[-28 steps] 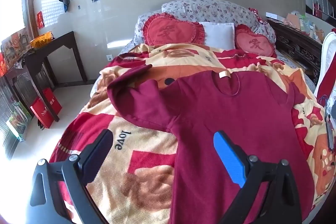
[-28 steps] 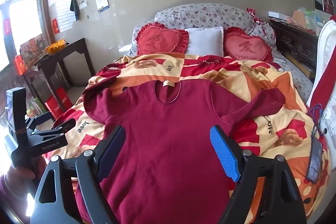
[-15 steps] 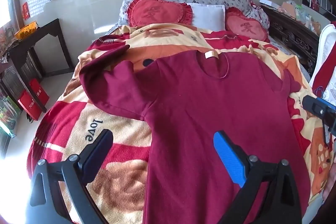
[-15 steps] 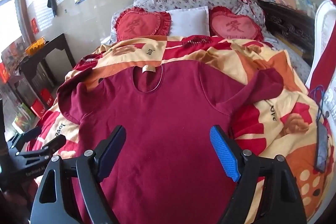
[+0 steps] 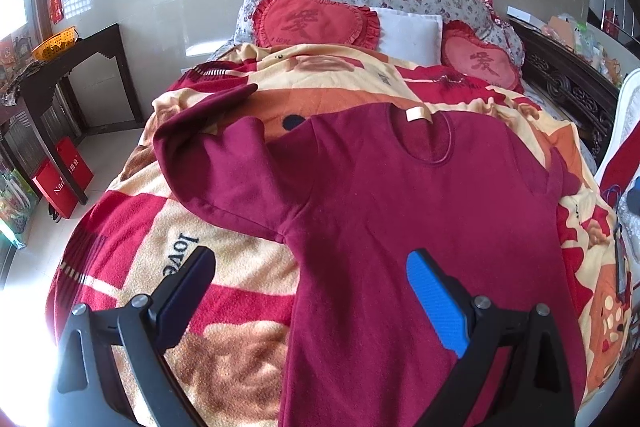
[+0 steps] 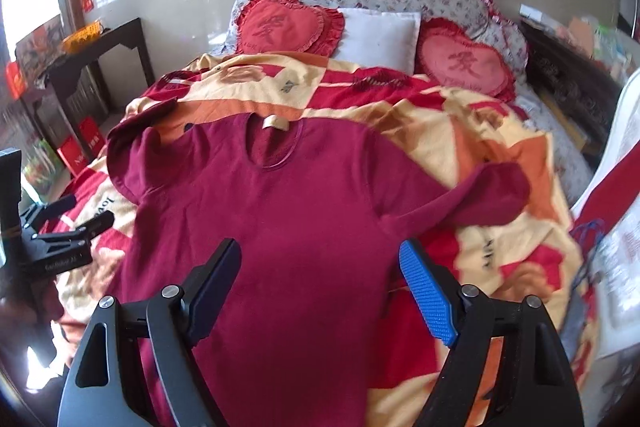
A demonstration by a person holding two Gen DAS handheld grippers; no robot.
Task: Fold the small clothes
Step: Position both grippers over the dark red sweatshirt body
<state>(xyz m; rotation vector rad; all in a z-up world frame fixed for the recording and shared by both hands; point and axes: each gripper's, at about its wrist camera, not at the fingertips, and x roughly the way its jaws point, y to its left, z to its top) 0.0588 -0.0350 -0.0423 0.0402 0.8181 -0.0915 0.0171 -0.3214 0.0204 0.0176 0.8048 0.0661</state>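
A dark red long-sleeved top [image 5: 400, 219] lies spread flat on the bed's red-and-orange blanket [image 5: 132, 251], neck opening with a beige label at the far end. Its left sleeve [image 5: 224, 179] is bunched toward the bed's left side; its right sleeve [image 6: 480, 191] lies out to the right. My left gripper [image 5: 308, 279] is open and empty above the top's left side near the armpit. My right gripper [image 6: 320, 267] is open and empty above the top's lower body [image 6: 304, 227]. The left gripper also shows at the left edge of the right wrist view [image 6: 60, 227].
Two red heart cushions [image 5: 316, 17] and a white pillow [image 5: 408, 31] lie at the head of the bed. A dark wooden side table [image 5: 60, 67] stands left of the bed, red bags [image 5: 64, 179] on the floor beneath. A carved dark bed frame [image 5: 568, 83] runs along the right.
Both grippers have moved forward and lower over the top, so the garment fills more of each view. Both stay open and empty. The top has not moved.
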